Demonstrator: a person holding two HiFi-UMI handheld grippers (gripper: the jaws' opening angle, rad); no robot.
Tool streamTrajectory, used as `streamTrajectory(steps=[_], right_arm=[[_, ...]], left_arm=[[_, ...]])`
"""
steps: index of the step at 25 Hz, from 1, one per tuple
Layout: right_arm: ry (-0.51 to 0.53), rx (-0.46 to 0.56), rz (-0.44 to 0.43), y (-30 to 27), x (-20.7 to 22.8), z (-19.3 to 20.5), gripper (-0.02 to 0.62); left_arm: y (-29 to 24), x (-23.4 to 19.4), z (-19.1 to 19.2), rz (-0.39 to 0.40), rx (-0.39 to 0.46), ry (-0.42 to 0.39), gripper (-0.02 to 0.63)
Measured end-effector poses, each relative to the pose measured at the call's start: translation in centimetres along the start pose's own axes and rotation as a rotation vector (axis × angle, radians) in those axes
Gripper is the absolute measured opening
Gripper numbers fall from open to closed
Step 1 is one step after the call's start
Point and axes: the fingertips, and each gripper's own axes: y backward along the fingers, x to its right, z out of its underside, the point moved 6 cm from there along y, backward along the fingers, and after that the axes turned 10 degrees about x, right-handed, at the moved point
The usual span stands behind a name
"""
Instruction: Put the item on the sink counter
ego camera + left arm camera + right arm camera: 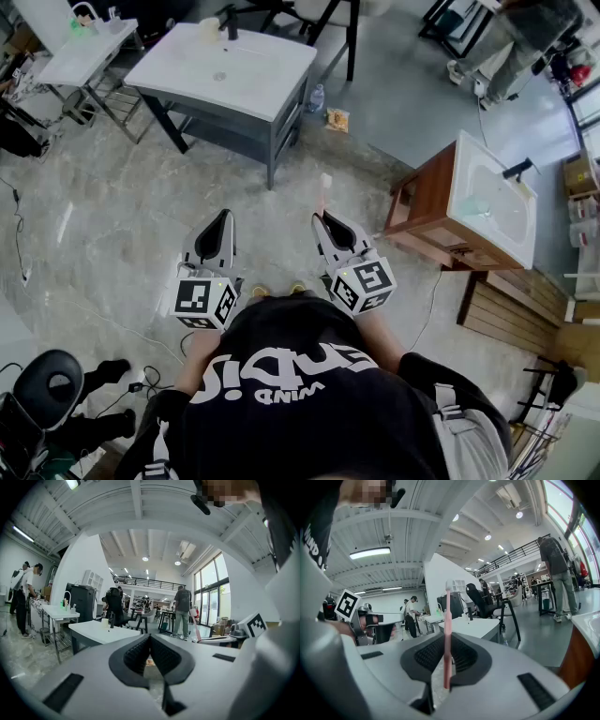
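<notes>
The toothbrush (447, 620) stands upright, clamped in the right gripper (323, 222), well apart from the nearest sink bench (466, 178). So the pickup looks done, while the carry and set-down remain. The left gripper (223, 221) is closed on nothing.

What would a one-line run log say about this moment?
left gripper: shut, empty | right gripper: shut on pink toothbrush, upright | white sink counter: ahead, toothbrush not yet on it
</notes>
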Motion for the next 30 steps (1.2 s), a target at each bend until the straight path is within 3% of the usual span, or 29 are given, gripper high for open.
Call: streamTrajectory(steps=[15, 21, 30], right_arm=[[-0.015, 0.05, 0.01, -1.5, -2.8, 0.2, 0.056], [-0.02, 0.046, 0.035, -2.2, -3.8, 0.7, 0.055], [-0.044, 0.062, 0.057, -4.4, -2.4, 1.2, 0.057]], left_arm=[[1.3, -3.4, 0.0, 0.03, 0.022, 0.007, 0.02], [1.6, -5.0, 0.7, 0.042, -0.011, 0.019, 0.02], [-1.0, -6.7, 1.5, 0.066, -0.025, 0.021, 0.02]])
